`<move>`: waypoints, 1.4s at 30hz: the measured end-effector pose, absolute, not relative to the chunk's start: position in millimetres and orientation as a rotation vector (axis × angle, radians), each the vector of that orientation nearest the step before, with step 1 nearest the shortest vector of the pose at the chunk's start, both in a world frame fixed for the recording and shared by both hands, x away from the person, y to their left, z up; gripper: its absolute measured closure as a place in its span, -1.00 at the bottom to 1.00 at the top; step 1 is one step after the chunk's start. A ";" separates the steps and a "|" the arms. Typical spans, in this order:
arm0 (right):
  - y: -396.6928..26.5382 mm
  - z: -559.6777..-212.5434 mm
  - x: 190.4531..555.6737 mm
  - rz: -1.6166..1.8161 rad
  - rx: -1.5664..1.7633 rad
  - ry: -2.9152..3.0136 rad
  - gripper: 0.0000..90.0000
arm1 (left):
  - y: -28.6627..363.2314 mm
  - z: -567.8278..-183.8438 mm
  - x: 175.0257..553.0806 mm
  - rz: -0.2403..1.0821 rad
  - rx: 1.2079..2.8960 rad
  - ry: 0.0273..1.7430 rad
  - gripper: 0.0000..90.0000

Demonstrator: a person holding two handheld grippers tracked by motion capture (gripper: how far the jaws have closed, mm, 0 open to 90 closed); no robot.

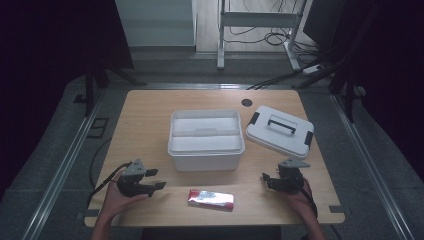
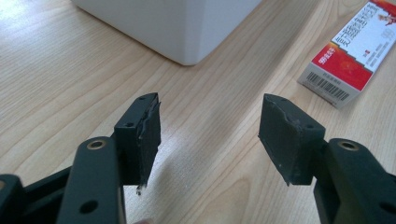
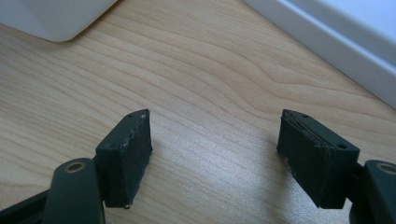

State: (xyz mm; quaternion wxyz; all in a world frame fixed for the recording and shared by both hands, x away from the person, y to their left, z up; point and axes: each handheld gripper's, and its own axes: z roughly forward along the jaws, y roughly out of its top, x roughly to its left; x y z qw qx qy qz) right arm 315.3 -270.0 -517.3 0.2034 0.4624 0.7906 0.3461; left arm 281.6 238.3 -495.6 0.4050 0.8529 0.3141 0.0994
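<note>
An open white rectangular plastic box stands on the light wooden desk, beyond both tongs and between them. Seen from the high view, a shallow white tray insert with a raised middle grip sits in its top; nothing else can be made out inside. Its white lid with black side clips and a dark handle lies apart from it, just beyond the right tongs, tilted with its near edge raised off the desk.

The flat oblong cardboard carton in red and white lies on its broad face on the desk, between the two tongs and slightly nearer the person than either, clear of the box. From the left tongs' own camera the carton sits ahead and to the right of the tips: a red band with white lettering, a white panel with dark printed characters, and a barcode on the end facing the tongs. The box's rounded corner rises just ahead of them.

The left tongs stand wide apart with nothing between the pads, only bare wood below. The right tongs are likewise spread and empty; ahead of them in their own view are the box's corner on one side and the lid's edge on the other.
</note>
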 end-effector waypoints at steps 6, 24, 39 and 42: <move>-270.1 -517.3 315.2 0.966 1.290 2.206 -0.43 | 240.3 -482.9 281.7 0.336 2.164 0.736 -0.08; -270.1 -517.3 315.3 0.967 1.290 2.207 -0.43 | 238.8 -400.1 331.0 0.244 2.289 0.394 -0.11; -270.1 -517.1 315.2 0.966 1.294 2.208 -0.43 | 220.0 -351.3 357.8 0.176 2.299 0.290 -0.05; -270.1 -517.1 315.2 0.966 1.294 2.207 -0.43 | 214.2 -346.3 365.2 0.157 2.317 0.282 -0.04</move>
